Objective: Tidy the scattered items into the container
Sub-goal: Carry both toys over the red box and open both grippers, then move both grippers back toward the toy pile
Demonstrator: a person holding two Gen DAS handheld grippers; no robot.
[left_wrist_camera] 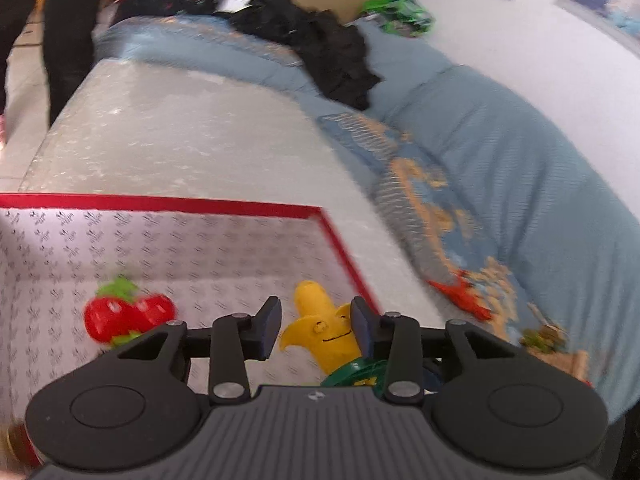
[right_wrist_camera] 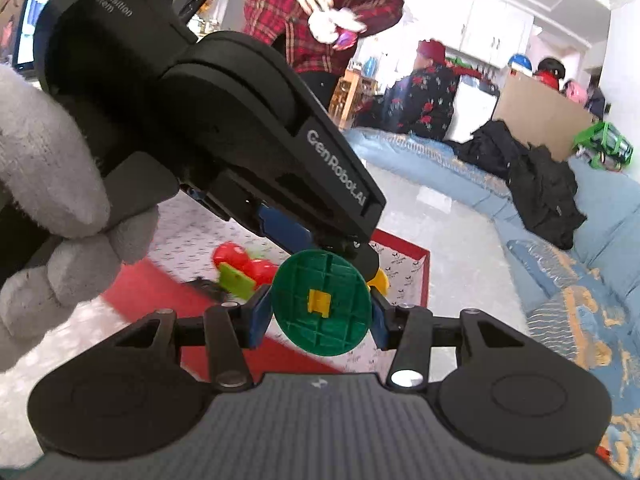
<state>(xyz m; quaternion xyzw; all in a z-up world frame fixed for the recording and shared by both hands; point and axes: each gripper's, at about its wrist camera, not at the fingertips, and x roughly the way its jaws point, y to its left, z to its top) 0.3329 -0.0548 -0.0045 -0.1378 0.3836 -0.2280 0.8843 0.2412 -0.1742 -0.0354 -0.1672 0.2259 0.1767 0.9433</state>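
A yellow banana toy [left_wrist_camera: 320,328] with a drawn face stands on a round green base [right_wrist_camera: 322,304]. My right gripper [right_wrist_camera: 320,316] is shut on the rim of that base, a blue pad on each side. My left gripper [left_wrist_camera: 316,328] is closed around the banana's body just above the base. The toy hangs over the near right corner of a red-rimmed box [left_wrist_camera: 160,202] with a white patterned lining. Inside the box lies a red strawberry toy [left_wrist_camera: 128,316], which also shows in the right wrist view [right_wrist_camera: 240,264]. A grey gloved hand [right_wrist_camera: 52,160] holds the left tool.
The box sits on a white bed surface [left_wrist_camera: 180,128]. A blue quilt [left_wrist_camera: 500,152] curves along the right, with black clothing [left_wrist_camera: 332,52] and a green toy car [left_wrist_camera: 400,14] on it. People stand at the far side [right_wrist_camera: 320,12], near a cardboard sheet [right_wrist_camera: 540,116].
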